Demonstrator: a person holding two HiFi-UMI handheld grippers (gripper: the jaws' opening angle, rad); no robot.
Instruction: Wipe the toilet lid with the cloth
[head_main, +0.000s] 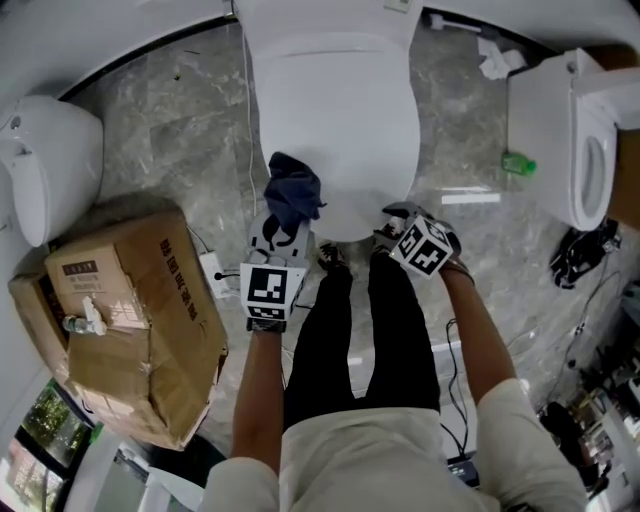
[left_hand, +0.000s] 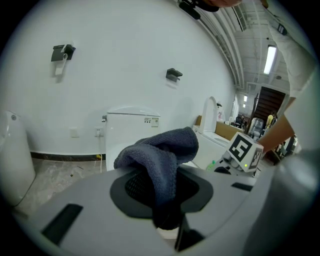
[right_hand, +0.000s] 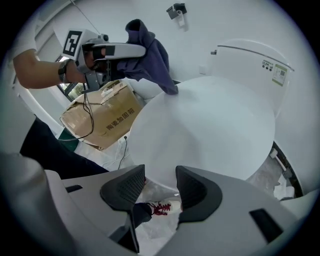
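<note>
left gripper (head_main: 281, 234): clamped on cloth (head_main: 293, 195), toilet lid (head_main: 335, 110) front-left edge
right gripper (head_main: 398, 222): parted, empty
step: wipe starting
next: press, sweep cloth across toilet lid

Open toilet lid (head_main: 335, 110) surface ahead, cardboard box (head_main: 130, 320) near on left.

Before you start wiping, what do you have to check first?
1. Cloth held tight: ok, the left gripper is shut on it.
2. Toilet lid down: ok, it is closed.
3. Cloth touching the lid: cannot tell; it hangs at the lid's front left edge.
4. Right gripper free: ok, its jaws are apart with nothing between them, near the lid's front edge.
5. Floor safe by the feet: probably not ok; a white power strip lies close to the left foot.
</note>
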